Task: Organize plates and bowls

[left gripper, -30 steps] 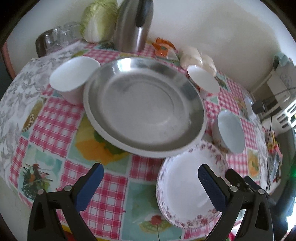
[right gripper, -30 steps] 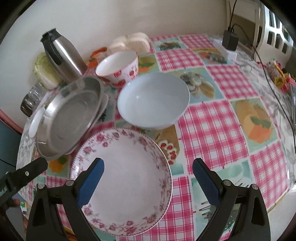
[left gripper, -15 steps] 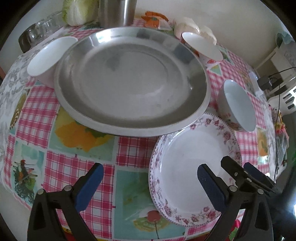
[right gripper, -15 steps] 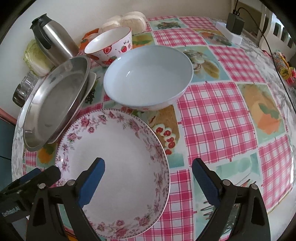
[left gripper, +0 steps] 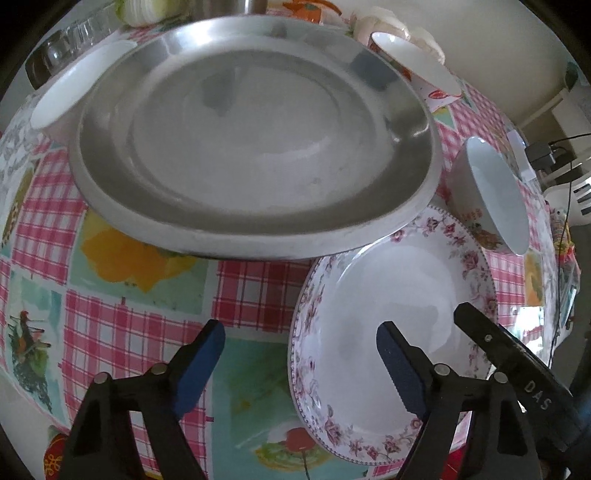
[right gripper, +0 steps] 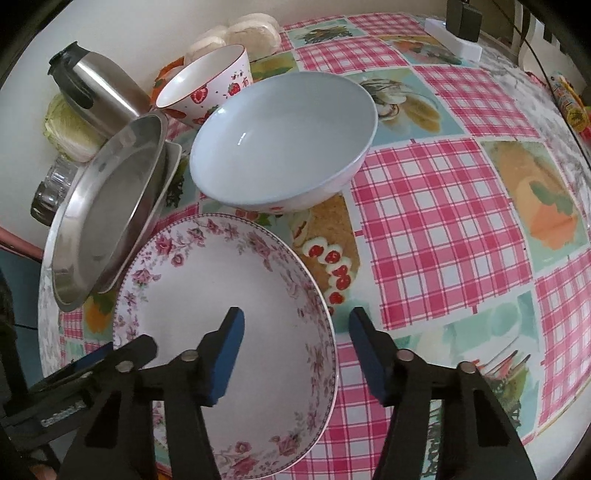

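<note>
A white plate with a pink floral rim lies near the table's front edge. My left gripper straddles its left rim, one finger over the cloth and one over the plate's inside. Its jaws are closing and the pads stand apart from the rim. My right gripper straddles the opposite rim, jaws closing, pads apart from it too. Behind sit a large steel plate, a pale blue bowl, a strawberry-print bowl and a white bowl.
The steel plate rests tilted on a white dish. At the back stand a steel kettle, a cabbage, glassware and buns. A power strip lies far right. Checked tablecloth shows right of the plate.
Both grippers have sunk toward the floral plate and their jaws have narrowed, the right one much more. Each now has a rim of the plate between its fingers.
</note>
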Tool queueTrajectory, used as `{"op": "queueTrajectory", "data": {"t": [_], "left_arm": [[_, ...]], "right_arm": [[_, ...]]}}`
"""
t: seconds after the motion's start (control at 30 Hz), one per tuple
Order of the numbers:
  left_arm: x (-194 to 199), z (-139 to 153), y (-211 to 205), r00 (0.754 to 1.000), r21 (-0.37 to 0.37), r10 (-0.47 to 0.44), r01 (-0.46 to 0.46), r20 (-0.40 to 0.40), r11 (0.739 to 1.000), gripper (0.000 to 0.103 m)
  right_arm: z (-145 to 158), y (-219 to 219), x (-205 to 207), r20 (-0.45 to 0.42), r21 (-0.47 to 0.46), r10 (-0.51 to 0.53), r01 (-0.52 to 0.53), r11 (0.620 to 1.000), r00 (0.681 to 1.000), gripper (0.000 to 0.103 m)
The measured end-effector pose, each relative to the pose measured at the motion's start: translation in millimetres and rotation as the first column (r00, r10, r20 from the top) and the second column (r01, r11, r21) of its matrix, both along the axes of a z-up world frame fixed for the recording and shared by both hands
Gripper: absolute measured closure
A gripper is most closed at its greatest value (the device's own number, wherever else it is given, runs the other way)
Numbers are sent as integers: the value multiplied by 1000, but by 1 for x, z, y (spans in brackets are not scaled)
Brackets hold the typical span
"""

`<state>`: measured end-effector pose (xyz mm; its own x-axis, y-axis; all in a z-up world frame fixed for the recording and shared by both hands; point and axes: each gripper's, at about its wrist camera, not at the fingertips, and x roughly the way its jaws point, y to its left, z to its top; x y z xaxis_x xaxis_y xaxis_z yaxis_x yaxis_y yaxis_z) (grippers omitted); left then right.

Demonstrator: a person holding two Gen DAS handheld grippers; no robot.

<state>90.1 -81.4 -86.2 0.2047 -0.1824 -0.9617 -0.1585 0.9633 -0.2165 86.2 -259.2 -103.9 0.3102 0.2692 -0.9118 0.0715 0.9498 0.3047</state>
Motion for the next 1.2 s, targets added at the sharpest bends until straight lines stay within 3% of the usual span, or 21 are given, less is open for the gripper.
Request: {"op": "queueTrajectory", "data": {"t": [0.17,0.43,0.57,0.63,0.7,0.73,0.87,0.93,0.97,1.2], "left_arm": [[6,-4,-4,1000,-7,5,-5,-3,1000,17],[-2,-9,20,998,-97,56,-57,-7,994,16],[-3,-10,26,998,-107,67,-67,1,992,18],[-4,-10,24,998,-82,58,-57,1,995,22],[-8,-6,24,999,-81,47,-47,6,996,34],[-9,-4,21,999,-88,45,-44,7,995,42],[-9,-6,21,999,-116,41,-40,6,992,52],[-7,-11,13,999,-176,34,-35,-5,984,68],[-8,-14,15,999,-214,34,-38,-22,976,69],[-9,-17,19,998,-252,48,-54,-27,966,69]], "right_arm": [[-2,-5,0,-3,9,-11,11,1000,1000,64],[-7,-31,-3,-19,87,-63,65,994,998,82],[-10,-49,-5,-33,148,-83,87,985,996,87],[-12,-57,-6,-38,171,-87,92,981,996,88],[-12,-62,-6,-42,184,-88,94,978,995,89],[-12,-64,-6,-44,191,-88,95,977,995,89],[-14,-75,-7,-52,222,-97,106,969,994,89],[-12,-78,-8,-55,231,-101,111,967,993,90],[-13,-80,-8,-53,229,-104,113,967,993,90],[-15,-86,-7,-53,234,-107,116,965,993,90]]}}
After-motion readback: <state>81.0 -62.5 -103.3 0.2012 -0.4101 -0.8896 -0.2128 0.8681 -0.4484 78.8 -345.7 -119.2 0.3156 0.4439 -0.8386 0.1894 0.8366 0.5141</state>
